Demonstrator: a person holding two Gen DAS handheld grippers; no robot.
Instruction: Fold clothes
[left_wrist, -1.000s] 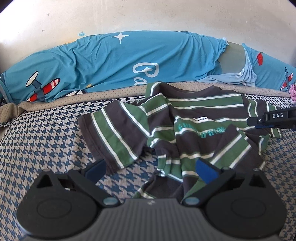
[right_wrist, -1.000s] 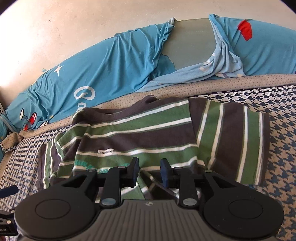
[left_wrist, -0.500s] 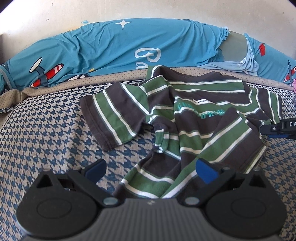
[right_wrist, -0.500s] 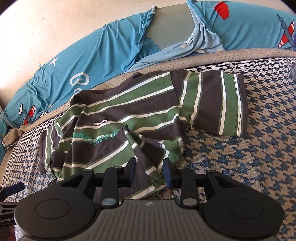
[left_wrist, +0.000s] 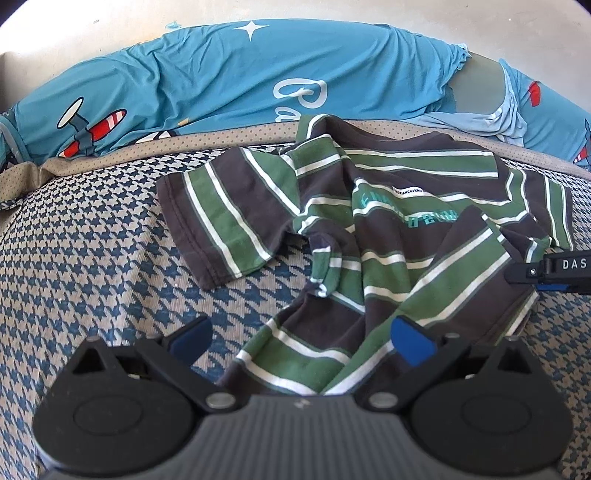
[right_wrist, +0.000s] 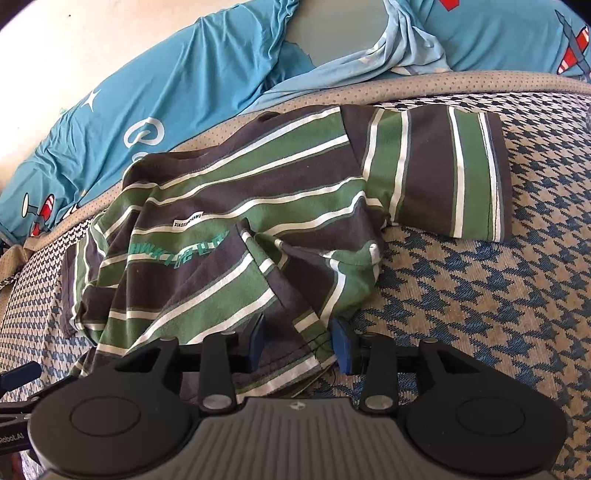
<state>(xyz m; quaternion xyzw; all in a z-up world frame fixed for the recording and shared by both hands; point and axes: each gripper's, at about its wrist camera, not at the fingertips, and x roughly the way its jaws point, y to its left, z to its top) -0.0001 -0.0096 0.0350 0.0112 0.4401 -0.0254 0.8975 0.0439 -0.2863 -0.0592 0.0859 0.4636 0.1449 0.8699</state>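
A home bedroom — houndstooth bed cover (left_wrist: 92, 258), cartoon-print pillows (left_wrist: 229, 74).

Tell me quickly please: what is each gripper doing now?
Left gripper: open, holding nothing, shirt hem lies between its fingers.
Right gripper: open, shirt hem between its fingers, not clamped.

the shirt (left_wrist: 391, 236) lies crumpled on the bed cover (left_wrist: 92, 258), its sleeves spread out to either side. behind it a long pillow (left_wrist: 229, 81) runs along the wall (left_wrist: 110, 22). the hem lies nearest, bunched between both grippers' fingers.
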